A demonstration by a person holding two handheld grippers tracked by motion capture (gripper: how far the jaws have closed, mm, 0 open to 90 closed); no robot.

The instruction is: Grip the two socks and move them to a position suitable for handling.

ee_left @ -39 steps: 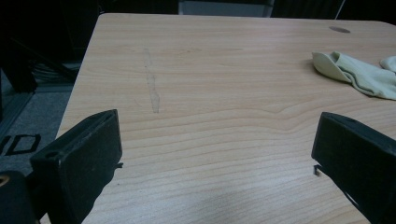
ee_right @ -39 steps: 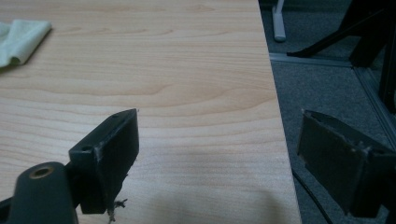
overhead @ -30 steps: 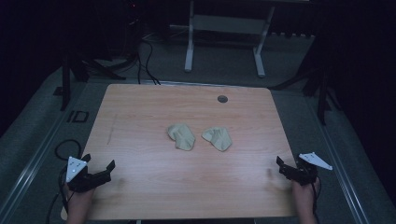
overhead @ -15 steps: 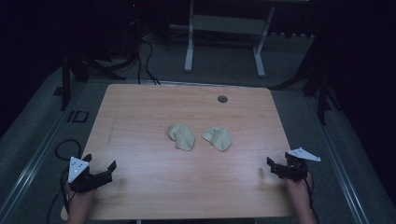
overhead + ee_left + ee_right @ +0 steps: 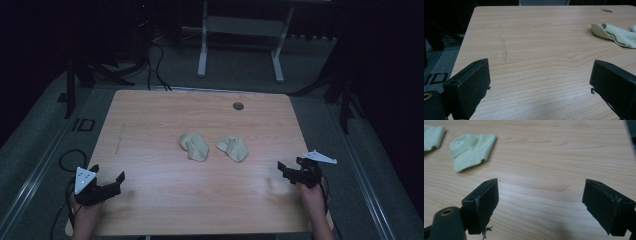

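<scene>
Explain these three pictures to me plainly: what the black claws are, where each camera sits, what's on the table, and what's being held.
A person stands at a wooden table, holding a two-jaw hand tool in each hand: the left gripper and the right gripper. The high view looks down from above the person's side. The other two cameras ride on the grippers, so the black blocks at the bottom of those pictures are each gripper's own jaws. Mid-table lie two pale crumpled cloth pieces, the left cloth and the right cloth. Both grippers are open and hold nothing.
</scene>
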